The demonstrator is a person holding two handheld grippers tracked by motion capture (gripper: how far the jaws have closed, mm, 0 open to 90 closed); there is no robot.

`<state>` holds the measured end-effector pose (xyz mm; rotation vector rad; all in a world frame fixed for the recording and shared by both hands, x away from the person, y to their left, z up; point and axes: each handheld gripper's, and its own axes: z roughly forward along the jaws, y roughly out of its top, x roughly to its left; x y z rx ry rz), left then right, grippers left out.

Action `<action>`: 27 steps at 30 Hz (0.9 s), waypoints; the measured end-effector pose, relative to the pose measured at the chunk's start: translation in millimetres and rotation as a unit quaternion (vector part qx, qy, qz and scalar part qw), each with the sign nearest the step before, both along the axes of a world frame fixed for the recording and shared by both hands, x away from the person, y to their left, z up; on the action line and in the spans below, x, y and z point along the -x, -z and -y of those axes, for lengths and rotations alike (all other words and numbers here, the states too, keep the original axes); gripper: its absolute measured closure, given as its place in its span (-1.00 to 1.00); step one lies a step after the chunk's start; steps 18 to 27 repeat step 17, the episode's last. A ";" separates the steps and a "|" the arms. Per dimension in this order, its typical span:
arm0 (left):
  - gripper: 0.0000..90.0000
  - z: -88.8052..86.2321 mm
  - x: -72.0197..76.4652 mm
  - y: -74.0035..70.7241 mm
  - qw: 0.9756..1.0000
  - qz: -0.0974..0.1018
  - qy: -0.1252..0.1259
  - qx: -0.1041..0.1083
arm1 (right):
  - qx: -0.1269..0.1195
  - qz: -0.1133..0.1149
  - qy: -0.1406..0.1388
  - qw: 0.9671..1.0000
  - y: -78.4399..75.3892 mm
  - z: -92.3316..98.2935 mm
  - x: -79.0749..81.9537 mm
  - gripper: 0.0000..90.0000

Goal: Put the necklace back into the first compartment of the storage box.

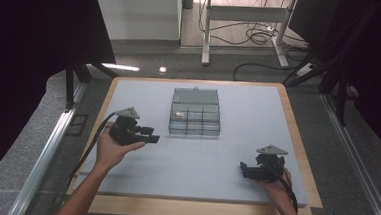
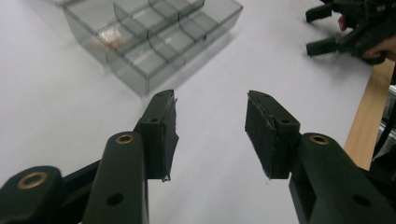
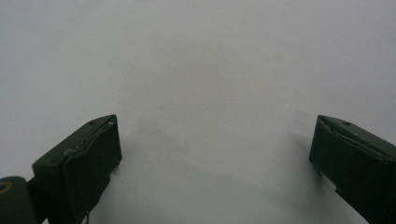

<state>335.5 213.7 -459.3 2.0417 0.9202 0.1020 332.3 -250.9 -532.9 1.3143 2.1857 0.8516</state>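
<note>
Organizer box (image 1: 195,119): clear, divided into small compartments, lid open and standing at the far side; sits near the middle of the tabletop (image 1: 225,159), toward the far edge.
Contents: one small pale item (image 1: 179,114) in a far-left compartment; what it is cannot be told.
Step in hand: none given; judged, an approach to the box has not begun.
Doing it well: bring the nearer left tongs in over the compartment from above, keeping clear of the thin dividers.
Left tongs (image 2: 211,135): jaws moderately apart, holding nothing, above bare tabletop, pointing toward the box, near its front-left corner.
Right tongs (image 3: 215,163): jaws wide apart, holding nothing, low over bare tabletop, well apart from the box.
</note>
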 end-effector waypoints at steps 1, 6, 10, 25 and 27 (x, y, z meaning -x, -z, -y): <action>0.17 -2.7 3.7 4.2 1.000 -0.002 -0.002 0.002 | 0.000 0.000 0.000 1.000 0.0 0.0 0.0 -0.96; 0.14 -13.2 17.5 19.9 1.000 -0.005 -0.017 0.014 | -0.001 0.000 0.001 1.000 0.1 -0.2 -0.1 -0.96; 0.12 -17.5 21.3 22.1 1.000 -0.006 -0.027 0.006 | -0.002 0.000 0.000 1.000 0.0 0.1 0.0 -0.95; 0.06 -20.2 24.8 18.6 0.999 -0.002 -0.034 0.019 | 0.000 -0.002 -0.002 1.000 -1.6 2.7 1.0 -0.95; 0.06 -20.2 24.8 18.6 0.999 -0.002 -0.034 0.019 | 0.000 -0.002 -0.002 1.000 -1.6 2.7 1.0 -0.95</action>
